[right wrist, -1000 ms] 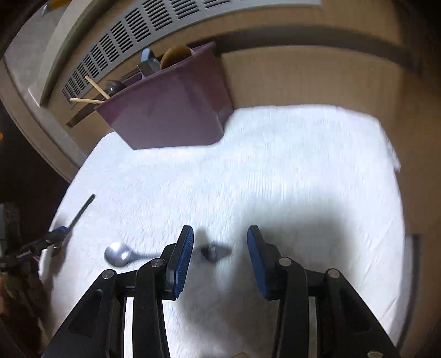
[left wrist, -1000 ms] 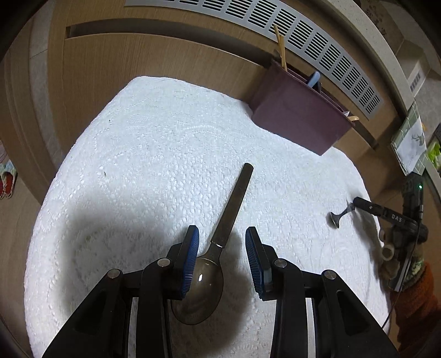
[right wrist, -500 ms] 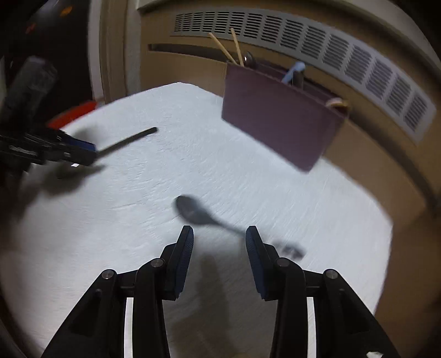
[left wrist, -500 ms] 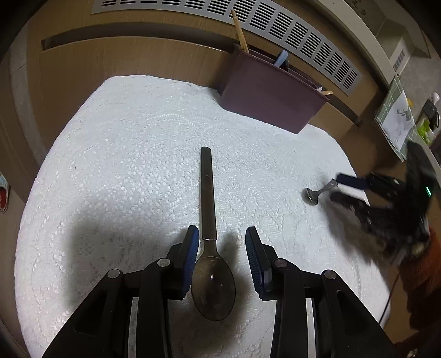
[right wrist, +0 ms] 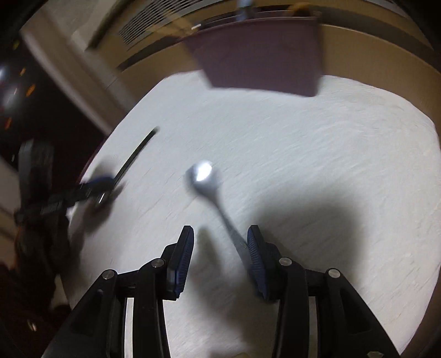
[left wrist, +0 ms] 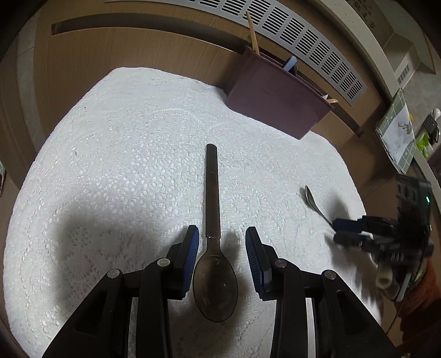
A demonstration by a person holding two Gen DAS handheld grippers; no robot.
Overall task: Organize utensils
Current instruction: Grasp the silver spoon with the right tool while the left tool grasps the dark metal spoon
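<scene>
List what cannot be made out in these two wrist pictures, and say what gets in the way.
- Contents of the maroon holder: left wrist view, its wall hides all but a few handle tips.
- Small spoon's handle end: right wrist view, motion blur and the right tool cover it.
- Left tool in the right wrist view: blurred, its opening unreadable there.
- Dark spoon: its underside is unseen.

I work over a white lace cloth on a wooden top. A slotted vent runs behind, under dim light.

No readable text, marks on the upper-right ledge too small
</scene>
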